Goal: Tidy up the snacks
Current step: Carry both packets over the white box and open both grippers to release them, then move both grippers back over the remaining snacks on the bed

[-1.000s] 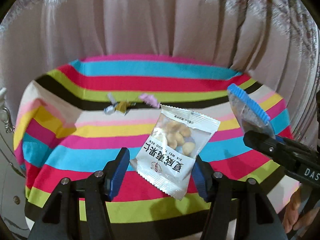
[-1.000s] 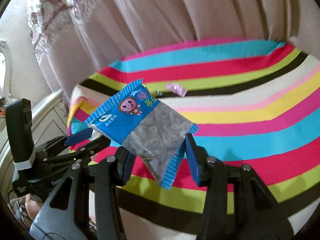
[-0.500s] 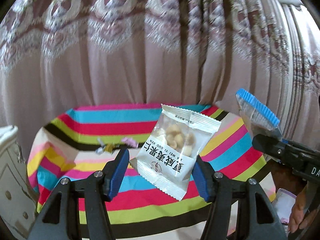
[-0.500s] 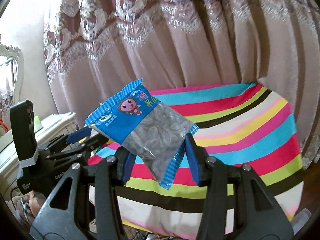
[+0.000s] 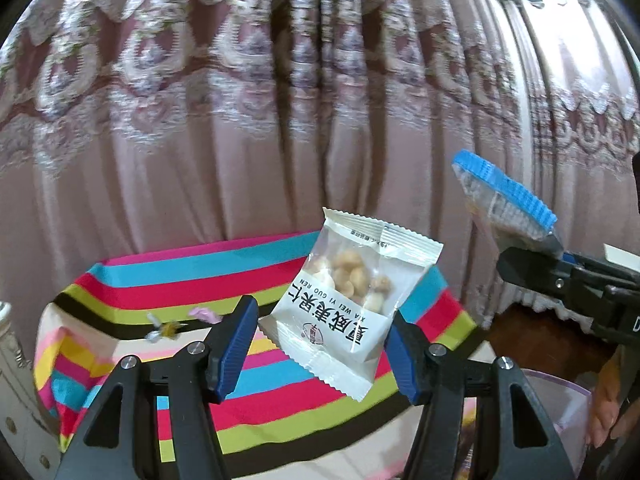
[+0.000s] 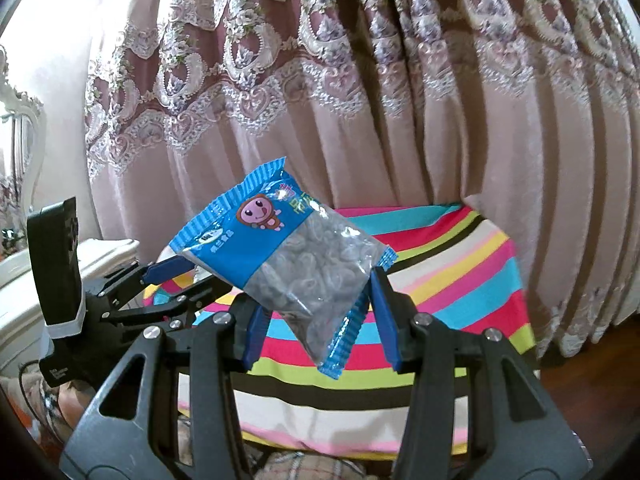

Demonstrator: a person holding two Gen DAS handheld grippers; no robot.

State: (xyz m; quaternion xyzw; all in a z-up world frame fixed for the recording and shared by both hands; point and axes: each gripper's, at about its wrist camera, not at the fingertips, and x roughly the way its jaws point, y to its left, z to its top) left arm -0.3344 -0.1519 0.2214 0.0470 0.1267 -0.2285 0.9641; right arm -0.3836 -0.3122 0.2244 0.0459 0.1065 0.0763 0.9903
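My left gripper (image 5: 320, 344) is shut on a white nut packet (image 5: 348, 300) with a clear window and holds it in the air, well back from the striped table (image 5: 192, 276). My right gripper (image 6: 316, 312) is shut on a blue packet with a cartoon monkey (image 6: 288, 248), also in the air. The blue packet also shows at the right of the left wrist view (image 5: 504, 200). The left gripper also shows at the left of the right wrist view (image 6: 168, 280).
Small wrapped candies (image 5: 168, 328) and a pink one (image 5: 204, 314) lie on the striped cloth. A pink lace curtain (image 5: 280, 120) hangs behind. White furniture (image 6: 24, 272) stands at the left. A clear bag (image 5: 560, 412) and a hand sit at lower right.
Both grippers have lifted and pulled back from the table with their packets; the table now looks smaller and lower, and more curtain shows.
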